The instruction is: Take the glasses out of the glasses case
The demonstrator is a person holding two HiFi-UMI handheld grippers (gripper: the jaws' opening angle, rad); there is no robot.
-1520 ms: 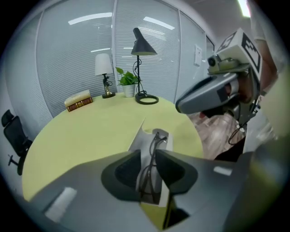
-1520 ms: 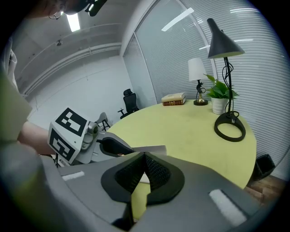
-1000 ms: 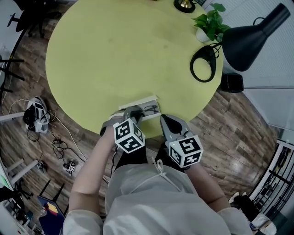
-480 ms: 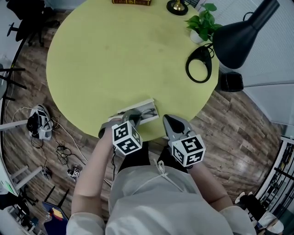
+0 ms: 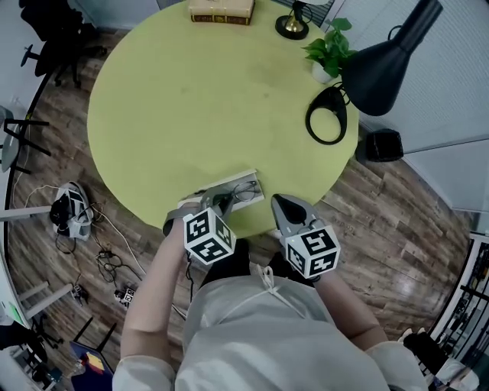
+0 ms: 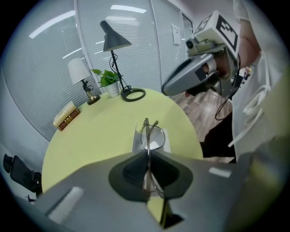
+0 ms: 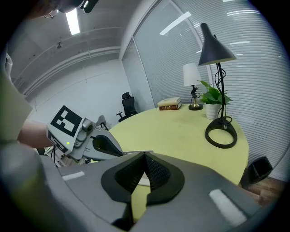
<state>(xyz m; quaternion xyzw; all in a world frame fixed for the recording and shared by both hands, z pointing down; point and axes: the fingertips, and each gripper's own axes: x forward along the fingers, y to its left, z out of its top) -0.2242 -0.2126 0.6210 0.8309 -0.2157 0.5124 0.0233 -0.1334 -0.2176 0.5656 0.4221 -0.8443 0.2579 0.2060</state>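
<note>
A white glasses case [image 5: 246, 183] lies open near the front edge of the round yellow-green table [image 5: 191, 99]. My left gripper [image 5: 221, 200] hangs just above the case, shut on the thin wire-framed glasses [image 6: 152, 135]. The frame runs upright between the jaws, and one lens shows over the white case [image 6: 136, 141] below. My right gripper [image 5: 281, 202] hovers beside the case to the right, at the table's rim. Its jaws meet with nothing between them [image 7: 145, 156]. The left gripper view shows the right gripper [image 6: 183, 80] from the side, and the right gripper view shows the left gripper [image 7: 106, 145].
A black desk lamp stands at the far right on its ring base [image 5: 327, 124]. Beside it are a potted plant [image 5: 328, 50] and a small lamp's brass foot [image 5: 292, 29]. A book [image 5: 221, 11] lies at the far edge. Wooden floor and cables surround the table.
My left gripper has risen a little over the case with the glasses in its jaws. The right gripper has lifted slightly beside it.
</note>
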